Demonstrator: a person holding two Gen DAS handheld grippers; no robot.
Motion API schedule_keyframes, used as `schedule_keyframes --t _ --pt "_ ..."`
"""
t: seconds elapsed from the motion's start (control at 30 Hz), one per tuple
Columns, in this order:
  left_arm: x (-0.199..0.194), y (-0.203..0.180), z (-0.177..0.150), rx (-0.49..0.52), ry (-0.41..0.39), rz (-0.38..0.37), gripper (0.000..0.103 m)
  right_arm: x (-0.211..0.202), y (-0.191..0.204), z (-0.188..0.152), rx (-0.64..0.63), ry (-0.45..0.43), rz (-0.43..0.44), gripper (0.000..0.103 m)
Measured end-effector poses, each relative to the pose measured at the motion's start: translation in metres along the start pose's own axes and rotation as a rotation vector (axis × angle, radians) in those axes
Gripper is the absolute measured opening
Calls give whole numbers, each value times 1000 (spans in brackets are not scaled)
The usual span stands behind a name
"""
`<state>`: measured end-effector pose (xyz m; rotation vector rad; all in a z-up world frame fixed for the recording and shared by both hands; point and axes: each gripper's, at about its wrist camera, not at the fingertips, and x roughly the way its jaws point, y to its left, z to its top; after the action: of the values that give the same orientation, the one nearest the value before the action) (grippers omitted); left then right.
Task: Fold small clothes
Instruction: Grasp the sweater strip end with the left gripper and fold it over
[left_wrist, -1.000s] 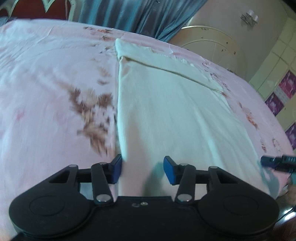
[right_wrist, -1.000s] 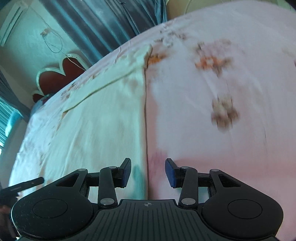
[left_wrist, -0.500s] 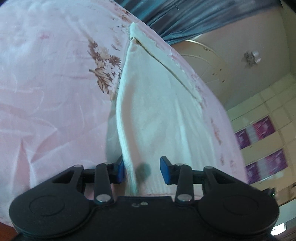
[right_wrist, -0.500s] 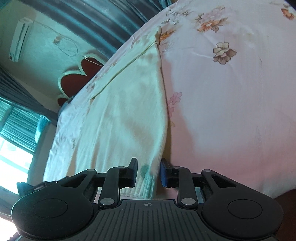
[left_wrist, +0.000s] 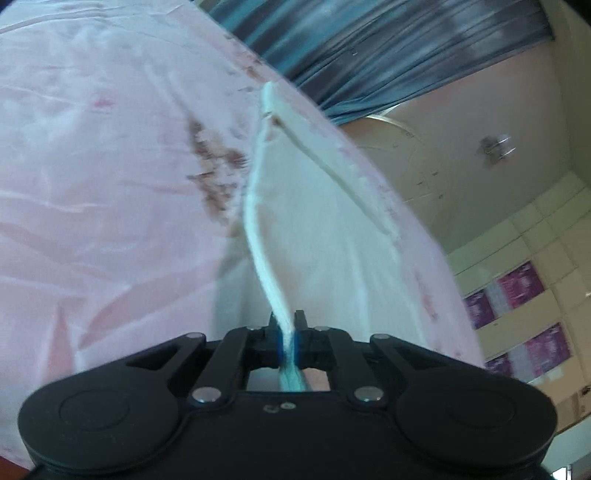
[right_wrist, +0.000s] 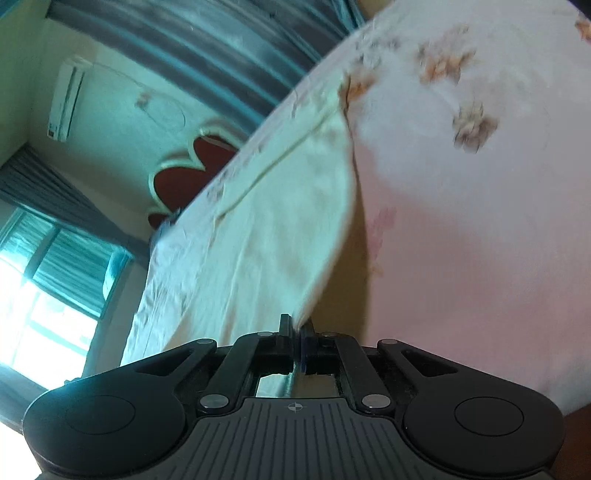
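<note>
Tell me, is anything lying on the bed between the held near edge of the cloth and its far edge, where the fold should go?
Nothing visible does. The cloth lies bare up to its far edge, and the sheet around it carries only its printed flowers.

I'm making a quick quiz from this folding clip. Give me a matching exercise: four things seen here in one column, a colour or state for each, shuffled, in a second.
Things:
1. left gripper
2. bedsheet
3. curtain
4. garment

Descriptions:
A. grey-blue, hanging in pleats
B. cream, near edge lifted
C. pink with flowers
D. shut on fabric

Pairs: 1-D, 2-C, 3-A, 4-B
</note>
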<state>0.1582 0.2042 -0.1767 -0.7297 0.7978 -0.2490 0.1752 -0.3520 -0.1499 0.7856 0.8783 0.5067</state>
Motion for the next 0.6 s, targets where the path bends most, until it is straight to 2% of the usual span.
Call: schedule_keyframes --t 0.03,0.1,0.17,0.3,0.47,0.6 --pt "4 3 -1 1 20 22 5 5 -5 1 10 23 -16 2" --pt "7 6 -2 -17 21 20 5 8 -6 3 3 36 -30 2" --pt "3 1 0 -21 3 7 4 1 2 8 -5 -8 10 2" --pt "-3 -14 15 -13 -62 -30 5 -8 23 31 -58 -77 32 2" --pt "-5 -50 57 51 -160 -86 5 -1 59 81 -133 -147 12 2" --pt "19 -75 110 62 -217 -119 5 21 79 130 -133 -205 -48 2"
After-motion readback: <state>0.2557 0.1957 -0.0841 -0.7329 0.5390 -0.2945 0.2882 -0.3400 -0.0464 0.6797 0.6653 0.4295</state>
